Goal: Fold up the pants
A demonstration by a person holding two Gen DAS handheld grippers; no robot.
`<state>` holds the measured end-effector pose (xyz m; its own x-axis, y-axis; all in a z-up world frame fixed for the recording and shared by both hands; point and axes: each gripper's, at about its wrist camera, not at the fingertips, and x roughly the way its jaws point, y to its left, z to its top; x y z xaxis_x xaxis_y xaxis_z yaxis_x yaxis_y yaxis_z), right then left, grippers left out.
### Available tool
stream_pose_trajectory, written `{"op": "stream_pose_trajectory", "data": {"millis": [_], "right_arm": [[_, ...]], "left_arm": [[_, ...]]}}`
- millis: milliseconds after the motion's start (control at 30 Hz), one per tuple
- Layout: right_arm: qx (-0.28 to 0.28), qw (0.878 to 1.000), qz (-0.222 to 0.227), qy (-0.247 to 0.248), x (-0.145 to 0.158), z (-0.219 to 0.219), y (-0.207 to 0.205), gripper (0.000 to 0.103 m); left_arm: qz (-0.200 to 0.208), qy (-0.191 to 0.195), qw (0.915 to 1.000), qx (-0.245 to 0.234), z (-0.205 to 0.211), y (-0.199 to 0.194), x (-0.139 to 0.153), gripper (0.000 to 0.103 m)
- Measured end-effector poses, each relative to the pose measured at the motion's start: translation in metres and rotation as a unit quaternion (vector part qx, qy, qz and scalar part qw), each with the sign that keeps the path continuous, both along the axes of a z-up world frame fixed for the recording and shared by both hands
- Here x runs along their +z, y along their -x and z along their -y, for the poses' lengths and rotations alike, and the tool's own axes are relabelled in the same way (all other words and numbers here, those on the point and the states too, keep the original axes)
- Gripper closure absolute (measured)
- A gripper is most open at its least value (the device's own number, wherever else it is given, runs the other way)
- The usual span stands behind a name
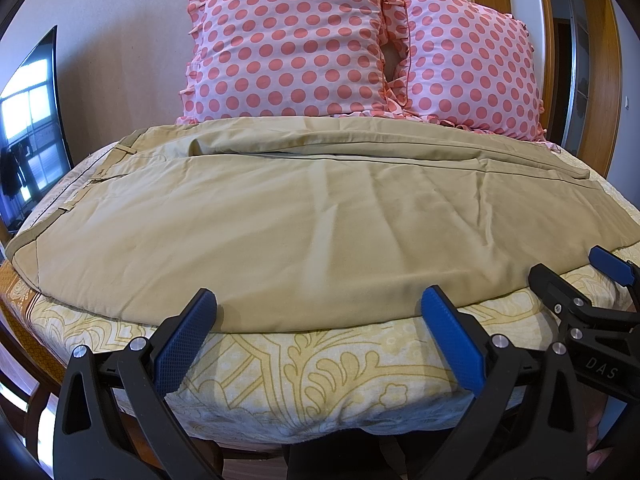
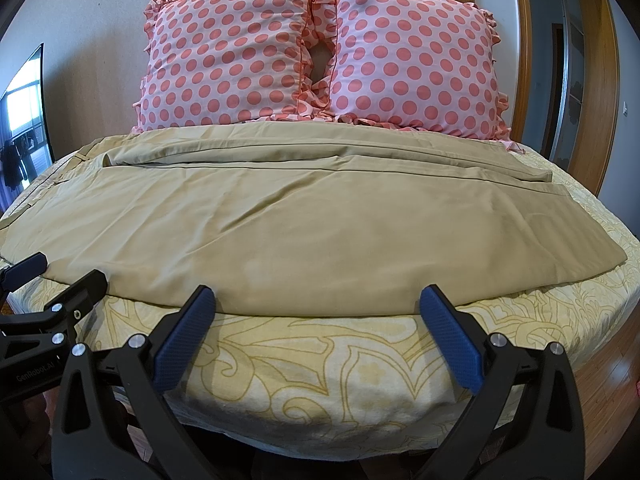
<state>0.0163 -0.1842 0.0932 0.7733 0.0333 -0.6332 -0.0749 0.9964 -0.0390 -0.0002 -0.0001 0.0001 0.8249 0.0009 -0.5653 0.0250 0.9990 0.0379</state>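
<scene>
Tan pants lie spread across the bed, waistband at the left, legs running right, the far leg's edge folded along the middle. They also show in the right wrist view. My left gripper is open, its blue fingertips at the pants' near edge, holding nothing. My right gripper is open at the same near edge, further right, empty. The right gripper shows in the left wrist view and the left gripper in the right wrist view.
Two pink polka-dot pillows stand against the wall behind the pants. The bed has a yellow patterned sheet. A dark TV screen is at the left. A wooden door frame is at the right.
</scene>
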Motion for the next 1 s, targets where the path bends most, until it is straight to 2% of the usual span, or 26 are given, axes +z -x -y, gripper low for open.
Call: {"op": "stream_pose_trajectory", "data": {"millis": [233, 300, 400, 500, 600, 733, 833, 900, 1000], "right_arm": [[0.006, 1.000, 0.005, -0.003, -0.003, 0.010, 0.000, 0.002], [0.021, 1.000, -0.007, -0.002, -0.004, 0.014, -0.003, 0.002], [0.034, 0.999, -0.020, -0.038, 0.014, 0.032, -0.017, 0.002], [-0.005, 0.997, 0.018, -0.080, 0.050, 0.069, -0.036, 0.002], [-0.058, 0.995, 0.035, -0.073, 0.079, 0.108, -0.082, 0.002], [-0.155, 0.987, 0.008, -0.041, 0.087, 0.164, -0.178, 0.002], [-0.219, 0.973, -0.044, -0.054, 0.071, 0.206, -0.255, 0.003], [-0.255, 0.962, -0.077, -0.061, 0.055, 0.225, -0.296, 0.016], [-0.311, 0.938, -0.132, -0.074, 0.024, 0.253, -0.359, 0.028]], "left_arm": [[-0.002, -0.002, 1.0000, -0.002, 0.000, 0.000, 0.000, 0.001], [-0.010, -0.001, 0.9999, -0.007, -0.001, -0.002, 0.002, 0.001], [-0.007, 0.007, 0.9999, -0.007, -0.008, -0.005, 0.019, 0.001], [0.028, 0.017, 0.9995, -0.004, -0.017, -0.001, 0.038, 0.001], [0.059, 0.024, 0.9979, 0.007, -0.025, -0.011, 0.060, 0.001], [0.074, 0.014, 0.9970, 0.019, -0.023, -0.036, 0.072, 0.001], [0.066, 0.016, 0.9976, 0.017, -0.020, -0.057, 0.073, 0.001], [0.062, 0.014, 0.9979, 0.010, -0.015, -0.069, 0.073, 0.001], [0.055, 0.010, 0.9984, 0.003, -0.010, -0.081, 0.069, 0.001]]}}
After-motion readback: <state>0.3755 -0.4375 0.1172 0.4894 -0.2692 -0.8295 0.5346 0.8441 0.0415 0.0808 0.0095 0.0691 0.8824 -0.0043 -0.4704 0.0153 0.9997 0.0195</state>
